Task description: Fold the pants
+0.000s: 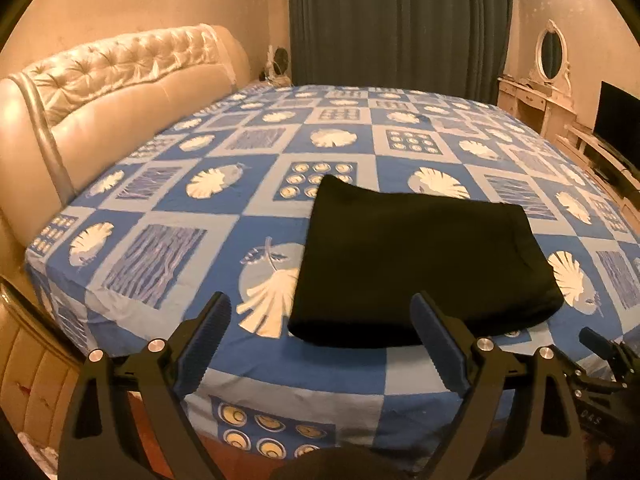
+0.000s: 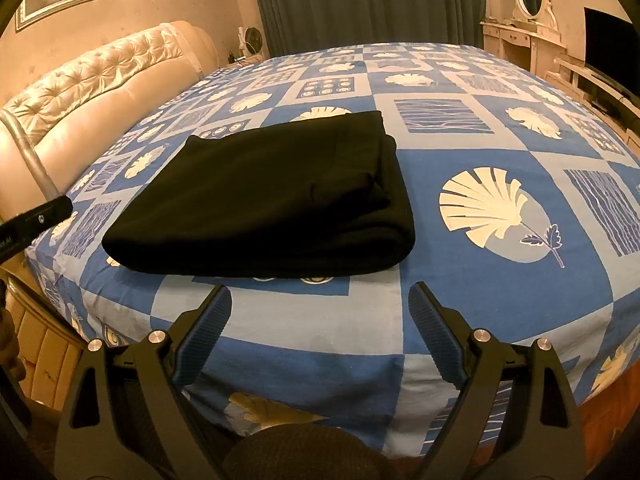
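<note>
The black pants (image 1: pixel 420 264) lie folded into a thick rectangle on the bed near its front edge; they also show in the right wrist view (image 2: pixel 272 196). My left gripper (image 1: pixel 320 304) is open and empty, held just in front of the pants' near edge, its right finger overlapping that edge in view. My right gripper (image 2: pixel 320 296) is open and empty, a little back from the pants' near fold, above the bed's front edge.
The bed has a blue checked sheet with shell prints (image 1: pixel 224 240). A padded cream headboard (image 1: pixel 100 92) stands at the left. Dark curtains (image 1: pixel 400 20) hang behind. A dressing table with oval mirror (image 1: pixel 548 76) and a TV (image 1: pixel 620 120) stand at the right.
</note>
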Demonstrator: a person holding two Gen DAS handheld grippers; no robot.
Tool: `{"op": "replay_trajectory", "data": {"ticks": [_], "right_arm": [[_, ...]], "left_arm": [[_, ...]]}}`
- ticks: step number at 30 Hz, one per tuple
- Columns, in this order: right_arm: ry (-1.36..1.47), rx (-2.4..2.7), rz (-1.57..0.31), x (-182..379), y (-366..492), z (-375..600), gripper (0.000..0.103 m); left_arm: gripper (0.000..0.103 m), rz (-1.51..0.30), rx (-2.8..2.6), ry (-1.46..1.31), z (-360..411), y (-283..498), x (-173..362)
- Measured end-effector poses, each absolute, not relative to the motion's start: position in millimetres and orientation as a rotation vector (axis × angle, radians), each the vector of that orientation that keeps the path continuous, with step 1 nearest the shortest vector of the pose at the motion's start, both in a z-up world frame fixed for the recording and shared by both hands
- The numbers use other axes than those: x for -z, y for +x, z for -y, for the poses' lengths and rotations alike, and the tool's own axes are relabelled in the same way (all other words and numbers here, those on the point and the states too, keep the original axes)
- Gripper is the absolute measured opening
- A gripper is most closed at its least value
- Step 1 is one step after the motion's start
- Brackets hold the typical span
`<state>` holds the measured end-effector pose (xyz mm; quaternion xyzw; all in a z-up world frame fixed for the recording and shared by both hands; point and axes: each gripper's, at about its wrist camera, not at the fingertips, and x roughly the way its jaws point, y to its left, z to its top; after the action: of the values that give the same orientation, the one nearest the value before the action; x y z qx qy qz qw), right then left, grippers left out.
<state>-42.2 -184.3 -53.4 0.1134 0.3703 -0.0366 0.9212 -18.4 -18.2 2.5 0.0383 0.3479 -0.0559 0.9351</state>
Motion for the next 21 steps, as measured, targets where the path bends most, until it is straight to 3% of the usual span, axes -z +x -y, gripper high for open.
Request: {"op": "replay_trajectory", "data": {"ticks": [15, 21], "right_arm": [[0.227, 0.071, -0.766, 53, -42, 179, 0.09], [0.227, 0.071, -0.765, 53, -41, 179, 0.09]], "left_arm": [[0.09, -0.816, 0.177, 0.084, 34, -15, 8], [0.09, -0.747, 0.234, 0.115, 40, -22, 0]]}}
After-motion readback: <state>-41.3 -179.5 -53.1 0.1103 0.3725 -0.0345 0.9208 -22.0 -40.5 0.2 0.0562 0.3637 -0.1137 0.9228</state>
